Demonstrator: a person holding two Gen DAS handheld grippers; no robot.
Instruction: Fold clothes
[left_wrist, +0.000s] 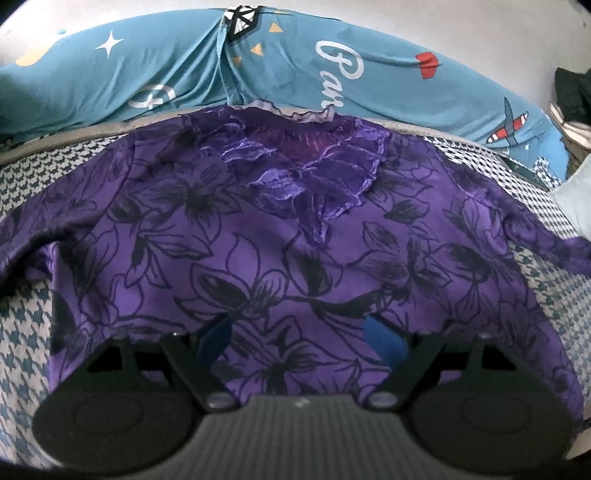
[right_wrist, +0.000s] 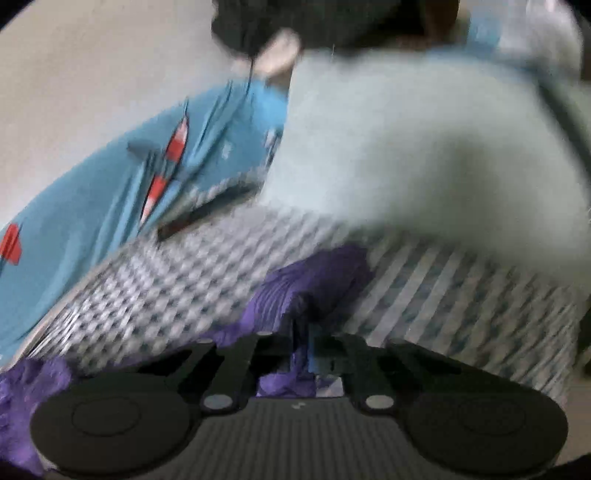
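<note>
A purple top (left_wrist: 280, 236) with a black flower print and a ruffled velvet neck lies spread flat on the houndstooth bed cover (left_wrist: 22, 339). My left gripper (left_wrist: 295, 332) hovers over its lower middle, open, blue pads wide apart with only flat cloth beneath. In the blurred right wrist view, my right gripper (right_wrist: 304, 336) is shut on a bunched fold of the purple top (right_wrist: 314, 273), which rises in a ridge from between the fingers. More purple cloth (right_wrist: 26, 398) shows at the lower left.
A teal printed sheet (left_wrist: 288, 62) lies bunched along the far side of the bed. A pale fluffy pillow or blanket (right_wrist: 424, 147) sits at the right, close to the gripped cloth. Dark objects (left_wrist: 572, 96) stand beyond the bed's right end.
</note>
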